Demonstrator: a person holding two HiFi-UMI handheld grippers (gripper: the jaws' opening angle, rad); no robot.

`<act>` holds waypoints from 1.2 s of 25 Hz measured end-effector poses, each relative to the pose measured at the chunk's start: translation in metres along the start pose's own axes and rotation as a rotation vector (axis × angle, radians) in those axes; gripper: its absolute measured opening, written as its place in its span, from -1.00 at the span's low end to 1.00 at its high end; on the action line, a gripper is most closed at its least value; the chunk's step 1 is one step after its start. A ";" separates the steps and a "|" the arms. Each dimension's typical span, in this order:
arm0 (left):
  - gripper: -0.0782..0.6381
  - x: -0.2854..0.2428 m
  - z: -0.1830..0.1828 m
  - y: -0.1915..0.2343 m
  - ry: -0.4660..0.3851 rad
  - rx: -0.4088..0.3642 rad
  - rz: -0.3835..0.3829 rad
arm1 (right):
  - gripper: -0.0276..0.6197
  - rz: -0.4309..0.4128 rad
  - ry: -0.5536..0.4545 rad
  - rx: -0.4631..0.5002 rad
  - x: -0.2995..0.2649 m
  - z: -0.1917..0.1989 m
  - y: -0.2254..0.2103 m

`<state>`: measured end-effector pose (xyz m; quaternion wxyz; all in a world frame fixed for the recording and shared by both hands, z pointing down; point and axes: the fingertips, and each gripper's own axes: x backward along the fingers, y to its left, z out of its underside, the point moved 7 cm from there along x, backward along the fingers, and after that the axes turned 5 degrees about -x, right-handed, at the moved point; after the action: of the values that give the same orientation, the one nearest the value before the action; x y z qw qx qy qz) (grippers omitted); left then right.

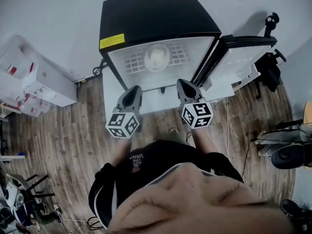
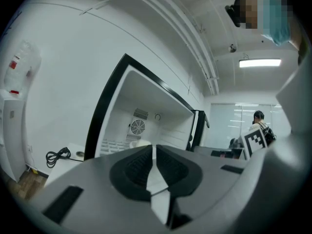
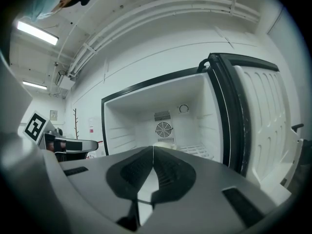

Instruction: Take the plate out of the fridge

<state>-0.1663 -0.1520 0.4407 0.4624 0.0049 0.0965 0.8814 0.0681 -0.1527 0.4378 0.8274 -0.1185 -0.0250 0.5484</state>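
A black mini fridge (image 1: 156,18) stands against the wall with its door (image 1: 239,65) swung open to the right. On the white wire shelf inside lies a round white plate (image 1: 157,57). My left gripper (image 1: 133,90) and right gripper (image 1: 185,84) hover side by side just in front of the open fridge, both shut and empty. In the left gripper view the closed left gripper (image 2: 154,148) points into the fridge (image 2: 146,116), and the plate (image 2: 140,142) peeks over it. In the right gripper view the right gripper (image 3: 153,148) is closed, with the plate (image 3: 165,145) just beyond it.
White storage boxes (image 1: 34,82) sit on the wooden floor at the left, and a black cable (image 1: 97,71) runs beside the fridge. Dark stands and equipment (image 1: 287,150) crowd the right side. The open door (image 3: 263,121) juts out on the right.
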 end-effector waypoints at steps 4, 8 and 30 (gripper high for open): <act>-0.73 -0.016 0.003 0.005 0.021 0.012 -0.013 | -0.88 -0.020 0.016 -0.004 -0.016 0.000 -0.010; -0.73 -0.033 0.005 0.008 0.037 0.029 -0.032 | -0.88 -0.042 0.050 -0.003 -0.033 0.001 -0.022; -0.73 -0.096 0.029 0.028 0.149 0.170 -0.070 | -0.88 -0.138 0.156 -0.077 -0.101 0.016 -0.057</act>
<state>-0.1314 -0.2409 0.4821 0.4822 -0.0245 0.2052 0.8513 0.0763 -0.2632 0.4752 0.8574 -0.1905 0.0101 0.4780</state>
